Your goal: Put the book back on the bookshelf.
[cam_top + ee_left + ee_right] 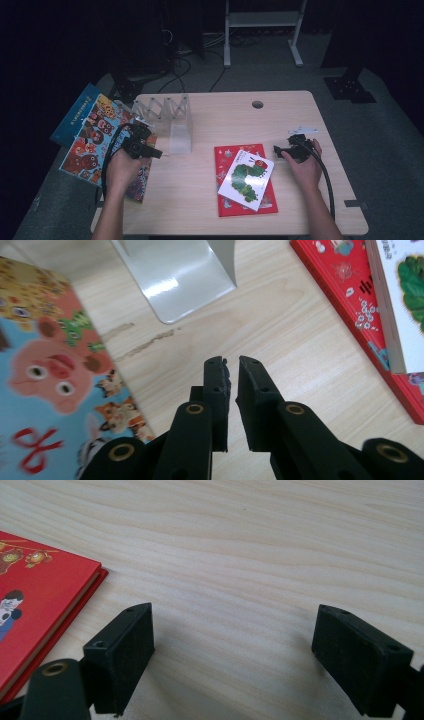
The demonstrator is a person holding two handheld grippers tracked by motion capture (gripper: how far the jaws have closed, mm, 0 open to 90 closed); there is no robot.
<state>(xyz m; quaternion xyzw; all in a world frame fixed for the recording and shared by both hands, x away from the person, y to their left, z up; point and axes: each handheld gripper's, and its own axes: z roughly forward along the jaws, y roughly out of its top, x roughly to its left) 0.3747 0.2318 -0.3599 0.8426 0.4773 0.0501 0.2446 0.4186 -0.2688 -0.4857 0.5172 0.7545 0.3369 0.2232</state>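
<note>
Dark floor with cables surrounds a light wooden table, and two hands come in from its near edge. On the left side of the table lies a colourful animal picture book, partly hanging over the table's left edge, with a blue book under it on the far side. The left gripper is held just above the right edge of this picture book, between the book and a folding metal book stand that stands a little farther on the table. In the left gripper view, its jaws are almost together with only a thin slit between them, and nothing is between them; the picture book with a pig face lies just left of the jaws, and bare wood is under their tips. The base plate of the stand is beyond the jaws. In the middle of the table a red book lies flat, and a white caterpillar book lies tilted on top of it. The right gripper rests just right of the red book, its jaws wide apart and empty over bare wood; the corner of the red book lies near its left jaw, not touching it.
</note>
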